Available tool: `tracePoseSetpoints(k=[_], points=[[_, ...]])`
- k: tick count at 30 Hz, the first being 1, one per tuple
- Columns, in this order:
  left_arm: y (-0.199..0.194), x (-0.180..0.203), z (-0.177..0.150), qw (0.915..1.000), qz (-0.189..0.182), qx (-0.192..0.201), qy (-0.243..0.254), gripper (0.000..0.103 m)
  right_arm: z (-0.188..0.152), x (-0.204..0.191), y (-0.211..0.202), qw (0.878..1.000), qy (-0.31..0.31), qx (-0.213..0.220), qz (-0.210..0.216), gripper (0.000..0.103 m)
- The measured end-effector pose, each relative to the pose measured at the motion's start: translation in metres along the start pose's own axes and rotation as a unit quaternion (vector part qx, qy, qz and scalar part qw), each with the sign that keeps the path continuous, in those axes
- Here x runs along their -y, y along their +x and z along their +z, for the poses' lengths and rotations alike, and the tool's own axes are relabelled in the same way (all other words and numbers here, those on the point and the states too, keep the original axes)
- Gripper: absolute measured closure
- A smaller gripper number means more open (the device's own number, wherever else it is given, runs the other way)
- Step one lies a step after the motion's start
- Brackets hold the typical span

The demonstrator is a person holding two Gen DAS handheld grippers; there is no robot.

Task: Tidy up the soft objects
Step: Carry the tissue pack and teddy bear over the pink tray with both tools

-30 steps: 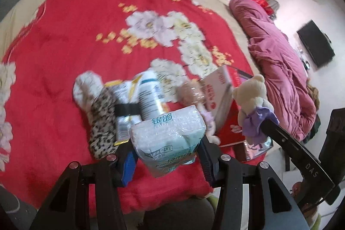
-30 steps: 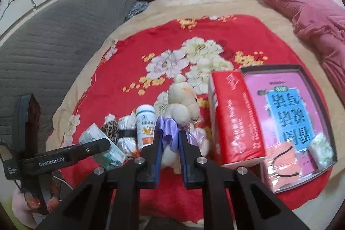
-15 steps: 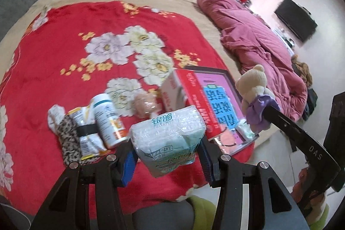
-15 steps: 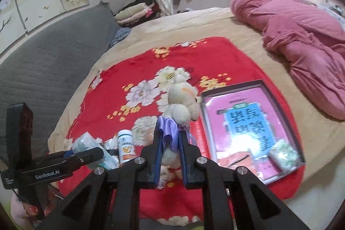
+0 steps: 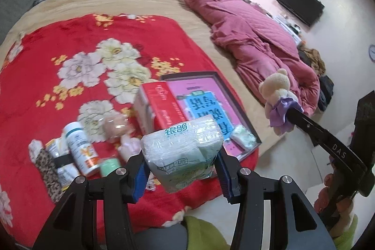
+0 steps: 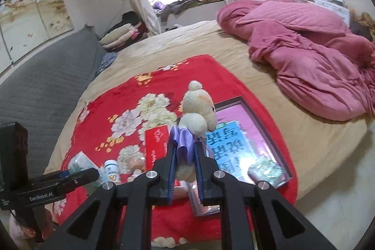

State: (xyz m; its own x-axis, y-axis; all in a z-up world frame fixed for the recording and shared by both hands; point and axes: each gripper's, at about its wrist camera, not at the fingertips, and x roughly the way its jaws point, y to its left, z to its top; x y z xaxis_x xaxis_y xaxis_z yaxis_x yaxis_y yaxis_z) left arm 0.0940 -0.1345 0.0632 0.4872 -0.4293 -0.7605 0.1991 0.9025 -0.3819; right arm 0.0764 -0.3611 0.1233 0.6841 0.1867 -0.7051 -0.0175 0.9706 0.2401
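with the left gripper (image 5: 181, 171) clamped on the tissue pack (image 5: 182, 151) and the right gripper (image 6: 185, 159) pinching the teddy bear (image 6: 198, 113) by its purple bow, each wanted lowering flat into the shallow tray (image 5: 234, 95), i reckoned, released singly.

The tissue pack (image 5: 185, 154) wears glossy, crinkled plastic film. The teddy bear (image 6: 199, 114) is matt plush with a satiny purple ribbon. The red blanket (image 5: 70, 43) looks fleecy; the tray (image 6: 264, 130) shines smooth; the bottle (image 5: 80, 151) is glossy plastic.

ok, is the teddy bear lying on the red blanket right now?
No, the teddy bear is clamped by its purple bow in the right gripper, above the red blanket.
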Motion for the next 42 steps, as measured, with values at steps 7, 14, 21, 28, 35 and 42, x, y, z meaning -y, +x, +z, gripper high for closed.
tracePoseSetpoints(k=[7, 14, 21, 28, 35, 42], points=[[0.03, 0.043, 0.009, 0.9987, -0.019, -0.019, 0.042, 0.051, 0.001, 0.024, -0.007, 1.0, 0.016, 0.009, -0.008, 0.088], [0.058, 0.078, 0.022, 0.9967, -0.03, -0.037, 0.066, 0.051, -0.002, 0.046, -0.006, 0.999, 0.027, 0.005, -0.017, 0.088], [0.091, 0.101, 0.023, 0.9939, -0.024, -0.062, 0.088, 0.051, -0.004, 0.07, -0.006, 0.999, 0.046, 0.002, -0.02, 0.088], [0.124, 0.113, 0.024, 0.9918, -0.021, -0.081, 0.097, 0.051, -0.007, 0.085, 0.0, 0.999, 0.051, -0.007, -0.015, 0.088], [0.152, 0.113, 0.025, 0.9899, -0.016, -0.102, 0.098, 0.051, -0.011, 0.094, 0.014, 0.998, 0.055, -0.022, -0.012, 0.088], [0.182, 0.118, 0.025, 0.9845, -0.016, -0.138, 0.108, 0.051, -0.014, 0.1, 0.029, 0.997, 0.06, -0.039, -0.007, 0.088]])
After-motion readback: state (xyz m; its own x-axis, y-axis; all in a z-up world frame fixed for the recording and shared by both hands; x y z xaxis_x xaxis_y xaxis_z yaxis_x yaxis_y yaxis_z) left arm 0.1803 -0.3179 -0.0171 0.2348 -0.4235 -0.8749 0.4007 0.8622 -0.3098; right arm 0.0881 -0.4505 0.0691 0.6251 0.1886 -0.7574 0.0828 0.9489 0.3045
